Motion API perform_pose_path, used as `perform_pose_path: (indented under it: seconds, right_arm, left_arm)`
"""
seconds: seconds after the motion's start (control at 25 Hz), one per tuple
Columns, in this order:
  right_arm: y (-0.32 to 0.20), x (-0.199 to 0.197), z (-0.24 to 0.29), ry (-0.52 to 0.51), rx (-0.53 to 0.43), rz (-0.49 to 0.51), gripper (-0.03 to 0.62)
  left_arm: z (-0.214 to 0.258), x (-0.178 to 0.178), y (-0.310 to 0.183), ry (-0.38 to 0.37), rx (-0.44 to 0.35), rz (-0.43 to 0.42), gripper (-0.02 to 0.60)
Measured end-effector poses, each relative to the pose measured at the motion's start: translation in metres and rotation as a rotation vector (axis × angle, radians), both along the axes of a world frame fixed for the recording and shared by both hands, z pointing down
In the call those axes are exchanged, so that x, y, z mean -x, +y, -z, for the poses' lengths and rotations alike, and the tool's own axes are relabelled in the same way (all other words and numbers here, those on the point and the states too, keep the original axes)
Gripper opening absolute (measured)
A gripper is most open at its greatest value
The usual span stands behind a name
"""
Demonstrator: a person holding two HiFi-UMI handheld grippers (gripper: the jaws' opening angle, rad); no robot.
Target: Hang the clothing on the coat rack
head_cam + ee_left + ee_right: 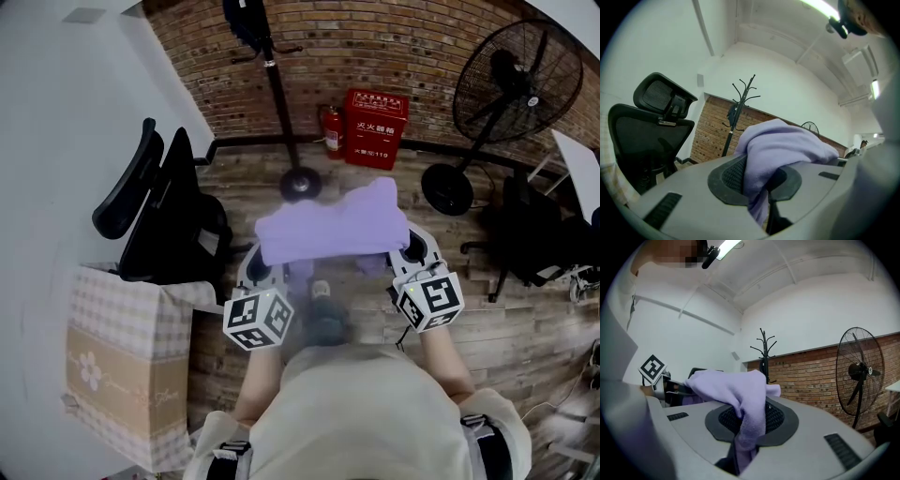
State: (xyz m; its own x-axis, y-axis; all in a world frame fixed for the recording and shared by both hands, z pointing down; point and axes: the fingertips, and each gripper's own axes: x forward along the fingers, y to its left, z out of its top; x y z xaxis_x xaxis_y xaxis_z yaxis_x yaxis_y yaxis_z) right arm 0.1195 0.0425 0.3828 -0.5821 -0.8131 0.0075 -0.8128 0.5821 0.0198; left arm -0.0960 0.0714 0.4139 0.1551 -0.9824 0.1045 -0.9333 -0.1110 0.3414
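- Clothing (333, 225): a bunched lilac piece, up in the air ahead of the person, above the wood floor (375, 309).
- Long axis left to right, strung between the two grippers, with the right end a little farther from the person than the left.
- Left gripper (260, 269) at the cloth's left end. Seen in the left gripper view, fingers (731, 176) pinching a fold of it, a short tail hanging below the pinch.
- Right gripper (412, 246) at the cloth's right end. Seen in the right gripper view, fingers (776, 420) likewise pinching a fold, a strip drooping between them.
- Bulk of the cloth heaped over both pinches, sagging little between them.
- Rack (274, 94) beyond the clothing and well apart from it, upright by the brick wall, something dark hanging near its top.
- Fan (516, 84) to the right, chair (159, 206) to the left, red box (375, 127) against the wall between rack and fan.
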Motion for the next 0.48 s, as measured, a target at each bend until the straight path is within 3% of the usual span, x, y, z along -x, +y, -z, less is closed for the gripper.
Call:
perform_pose_path:
  seconds: [0.48]
  right_arm:
    - [-0.092, 0.020, 0.007, 0.020, -0.012, -0.019, 0.049]
  left_arm:
    - [0.003, 0.020, -0.098, 0.012, -0.015, -0.020, 0.051]
